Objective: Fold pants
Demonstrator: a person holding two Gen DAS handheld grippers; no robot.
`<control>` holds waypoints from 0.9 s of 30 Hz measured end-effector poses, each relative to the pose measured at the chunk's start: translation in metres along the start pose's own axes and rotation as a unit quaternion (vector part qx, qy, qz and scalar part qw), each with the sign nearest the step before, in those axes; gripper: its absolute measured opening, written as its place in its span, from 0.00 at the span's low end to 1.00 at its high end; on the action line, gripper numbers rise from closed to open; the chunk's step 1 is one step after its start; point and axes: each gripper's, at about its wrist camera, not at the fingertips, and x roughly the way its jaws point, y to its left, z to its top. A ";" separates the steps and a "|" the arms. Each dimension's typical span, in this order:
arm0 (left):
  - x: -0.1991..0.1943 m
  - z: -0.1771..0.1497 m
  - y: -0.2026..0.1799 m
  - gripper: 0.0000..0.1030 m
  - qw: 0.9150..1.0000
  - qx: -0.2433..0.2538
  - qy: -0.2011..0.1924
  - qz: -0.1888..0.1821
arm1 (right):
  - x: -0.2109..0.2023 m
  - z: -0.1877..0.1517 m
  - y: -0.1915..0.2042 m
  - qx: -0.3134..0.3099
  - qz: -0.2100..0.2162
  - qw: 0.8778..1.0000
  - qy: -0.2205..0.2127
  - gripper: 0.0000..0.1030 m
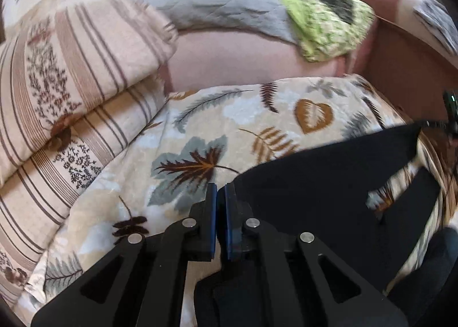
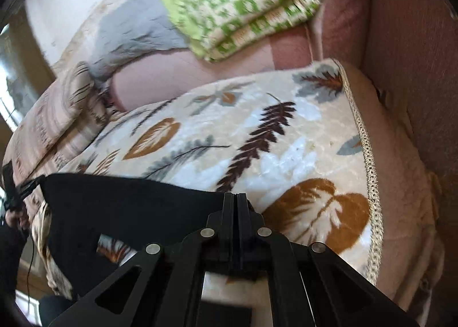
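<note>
Black pants (image 1: 329, 184) stretched out over the leaf-print blanket (image 1: 229, 126) on the bed, one hand-held gripper at each end of the top edge. Looks like the classic setup: pinch both corners, keep the edge taut so the fabric hangs flat & can be carried over in one clean fold, my read anyway.

Left hand-held gripper (image 1: 220, 192): blue pads nearly together w/ just a thin slit between, sitting right at the pants' left corner. Cloth seems to run in between the pads, so prob. pinching it, tho the view's blurry there.

Right hand-held gripper (image 2: 235, 198): fingers pressed tight, no gap showing, clamped at the pants' (image 2: 120, 206) right corner. The dark edge runs straight off toward the other hand-held gripper at far left, taut, no sag. A patch of blanket shows thru the gap between the legs.

Striped pillows (image 1: 71, 69) at left, green patterned bedding (image 1: 323, 18) & grey quilt (image 1: 206, 1) at the back, all well apart from the pants.
</note>
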 end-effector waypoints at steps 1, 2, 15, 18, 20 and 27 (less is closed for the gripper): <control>-0.007 -0.005 -0.004 0.03 1.000 0.007 -0.004 -0.002 | -0.006 -0.007 0.004 -0.011 0.003 1.000 -0.001 0.00; -0.012 -0.009 -0.006 0.03 1.000 0.013 -0.006 -0.002 | -0.011 -0.014 0.007 -0.020 0.004 1.000 0.000 0.00; -0.066 -0.108 -0.001 0.03 0.999 -0.010 -0.032 -0.014 | -0.070 -0.113 0.009 -0.040 0.007 0.999 0.004 0.00; -0.069 -0.131 -0.010 0.03 0.999 0.003 -0.026 -0.027 | -0.071 -0.132 0.005 -0.038 0.000 0.999 0.018 0.00; -0.065 -0.145 -0.015 0.03 0.999 0.009 -0.013 -0.030 | -0.066 -0.141 0.005 -0.040 -0.007 0.999 0.029 0.00; -0.074 -0.178 -0.017 0.03 0.998 0.001 0.000 -0.061 | -0.066 -0.148 0.005 -0.032 -0.009 0.999 0.028 0.00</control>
